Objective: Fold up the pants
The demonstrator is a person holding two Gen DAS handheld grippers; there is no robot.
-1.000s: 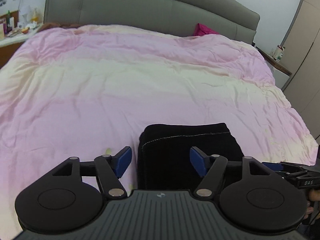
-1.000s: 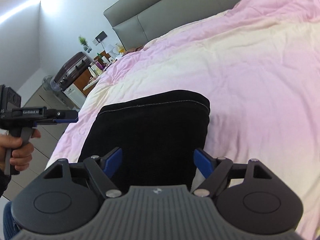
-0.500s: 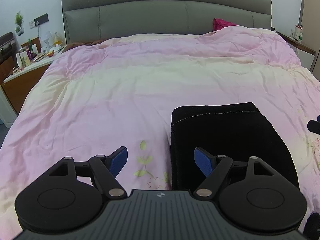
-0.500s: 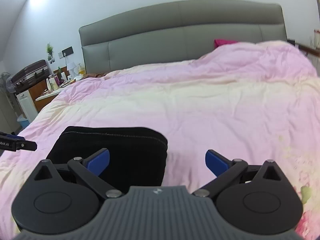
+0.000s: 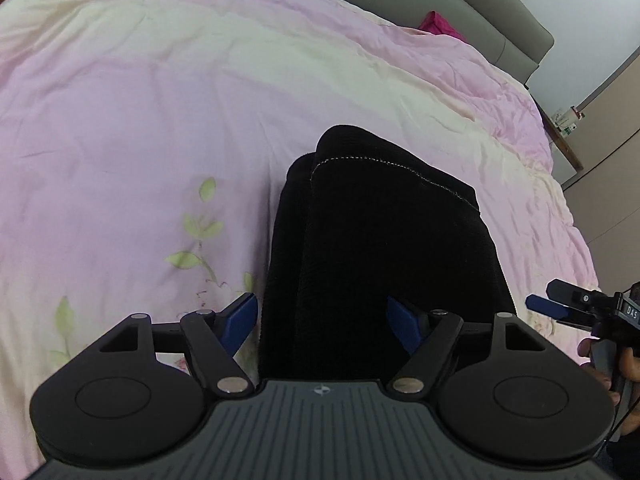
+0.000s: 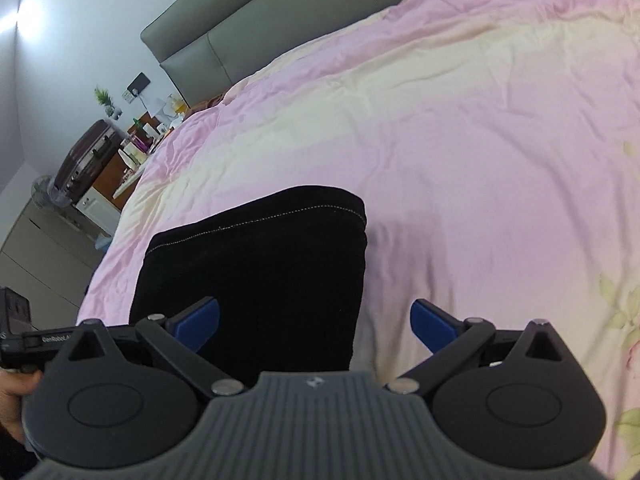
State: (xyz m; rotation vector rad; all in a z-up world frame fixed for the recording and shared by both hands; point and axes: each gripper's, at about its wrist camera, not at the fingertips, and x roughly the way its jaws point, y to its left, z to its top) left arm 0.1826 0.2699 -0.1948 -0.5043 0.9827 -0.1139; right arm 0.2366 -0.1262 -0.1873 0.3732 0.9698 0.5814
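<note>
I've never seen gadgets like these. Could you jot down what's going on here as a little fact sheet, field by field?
setting: bed with a pink and cream duvet, grey headboard
garment: black pants, folded into a compact stack on the duvet
visible detail: pale stitched seam along the far edge
left gripper: fingers open, holding nothing, near end of the pants in front of them
right gripper: fingers open, holding nothing
background: cluttered nightstand

Black pants [image 5: 384, 248] on pink-and-cream floral duvet [image 5: 160, 100].
</note>
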